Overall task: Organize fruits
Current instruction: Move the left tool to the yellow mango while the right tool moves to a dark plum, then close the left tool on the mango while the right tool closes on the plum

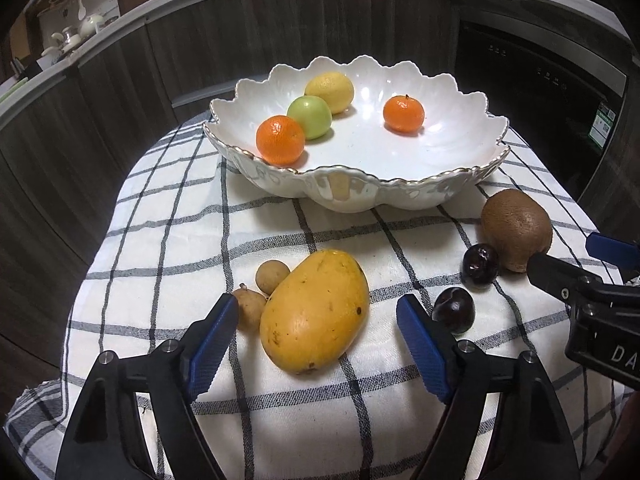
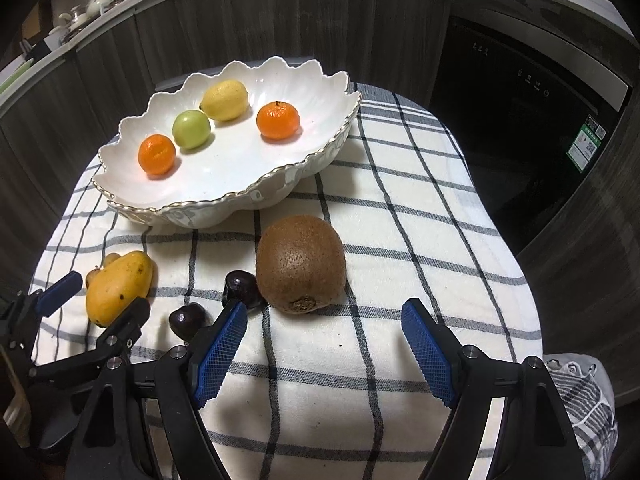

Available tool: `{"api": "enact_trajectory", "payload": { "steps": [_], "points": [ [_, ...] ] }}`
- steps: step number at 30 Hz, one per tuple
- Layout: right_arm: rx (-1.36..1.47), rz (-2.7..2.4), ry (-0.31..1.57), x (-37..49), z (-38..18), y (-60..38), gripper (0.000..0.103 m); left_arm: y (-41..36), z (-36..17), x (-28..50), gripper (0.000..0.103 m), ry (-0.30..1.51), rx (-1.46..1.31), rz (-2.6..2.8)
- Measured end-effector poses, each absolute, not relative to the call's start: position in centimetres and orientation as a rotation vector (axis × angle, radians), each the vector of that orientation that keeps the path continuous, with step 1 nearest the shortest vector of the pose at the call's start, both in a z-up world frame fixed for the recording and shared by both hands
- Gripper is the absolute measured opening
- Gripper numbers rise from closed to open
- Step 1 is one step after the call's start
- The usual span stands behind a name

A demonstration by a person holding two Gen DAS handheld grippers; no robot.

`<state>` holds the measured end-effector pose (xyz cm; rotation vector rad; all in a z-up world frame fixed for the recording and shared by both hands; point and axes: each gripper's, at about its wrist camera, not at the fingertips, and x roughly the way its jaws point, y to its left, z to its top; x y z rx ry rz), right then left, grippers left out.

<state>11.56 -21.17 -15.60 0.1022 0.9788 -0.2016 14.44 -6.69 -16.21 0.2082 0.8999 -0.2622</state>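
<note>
A white scalloped bowl point(image 1: 472, 128) holds two oranges point(image 1: 280, 141), a green apple point(image 1: 309, 117) and a lemon point(image 1: 329, 91). On the checked cloth lie a yellow mango point(image 1: 314, 311), two small brown longans point(image 1: 272, 277), two dark plums point(image 1: 453, 309) and a brown kiwi point(image 1: 516, 229). My left gripper point(image 1: 318, 316) is open with the mango between its fingers. My right gripper point(image 2: 324, 318) is open, just short of the kiwi point(image 2: 301, 263), with one plum point(image 2: 240, 287) by its left finger.
The checked cloth point(image 1: 168, 240) covers a small round table. Dark wood cabinets point(image 1: 240, 36) curve behind it, with a black appliance point(image 2: 520, 120) at the right. The table edge falls away left, right and near.
</note>
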Motion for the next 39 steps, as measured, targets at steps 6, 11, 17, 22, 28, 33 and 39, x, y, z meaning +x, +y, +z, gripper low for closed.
{"api": "enact_trajectory", "payload": {
  "steps": [6,11,17,22,28,33,39],
  "points": [
    [0.093,-0.205,0.995,11.9,-16.2,-20.9,0.08,-6.8,-16.4,14.5,0.078,0.87,0.227,-0.256],
    [0.113,-0.205,1.004,12.1,-16.5,-21.2,0.08,-6.9,-16.1,14.4,0.063,0.867,0.218,-0.275],
    [0.122,-0.209,1.0,12.2,-16.4,-21.5,0.08,-7.3,-16.2,14.2,0.062,0.874,0.224,-0.283],
    [0.117,-0.209,0.998,12.2,-16.3,-21.5,0.08,-7.8,-16.5,14.3,0.062,0.862,0.253,-0.292],
    [0.113,-0.208,0.998,12.1,-16.3,-21.3,0.08,-8.1,-16.8,14.6,0.062,0.849,0.272,-0.283],
    [0.109,-0.207,1.001,12.1,-16.4,-21.2,0.08,-8.2,-17.0,14.6,0.062,0.839,0.285,-0.283],
    [0.108,-0.207,1.0,12.1,-16.5,-21.2,0.08,-8.1,-17.1,14.8,0.053,0.852,0.267,-0.297]
  ]
}}
